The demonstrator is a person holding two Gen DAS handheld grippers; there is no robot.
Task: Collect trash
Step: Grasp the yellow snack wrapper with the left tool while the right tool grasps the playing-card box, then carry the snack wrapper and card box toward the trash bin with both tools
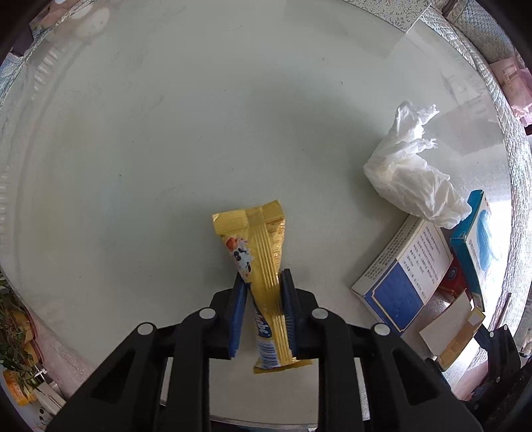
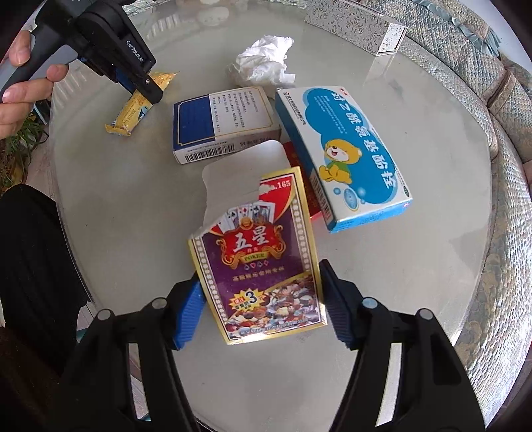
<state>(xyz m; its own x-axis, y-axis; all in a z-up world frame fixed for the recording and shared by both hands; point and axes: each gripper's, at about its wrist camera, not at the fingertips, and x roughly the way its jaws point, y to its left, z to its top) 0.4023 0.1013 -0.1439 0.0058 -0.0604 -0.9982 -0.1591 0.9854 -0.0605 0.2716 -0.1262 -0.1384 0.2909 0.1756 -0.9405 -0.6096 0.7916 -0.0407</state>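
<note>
My left gripper (image 1: 263, 282) is shut on a gold snack wrapper (image 1: 262, 246) that lies on the round glass table (image 1: 133, 149); the same gripper (image 2: 149, 91) and wrapper (image 2: 133, 113) show at the far left of the right wrist view. My right gripper (image 2: 259, 282) has its blue pads either side of a torn purple poker card box (image 2: 259, 262) and touches both edges. A crumpled white tissue (image 1: 412, 172) lies at the right of the left wrist view, and at the back in the right wrist view (image 2: 262, 63).
A blue-and-white box (image 2: 222, 126), a light-blue medicine box with a bear (image 2: 345, 156) and a red packet (image 2: 296, 156) under it lie mid-table. A silver patterned box (image 2: 359, 26) stands at the back. A sofa (image 2: 482, 66) curves round the right side. A plant (image 1: 13, 335) stands left.
</note>
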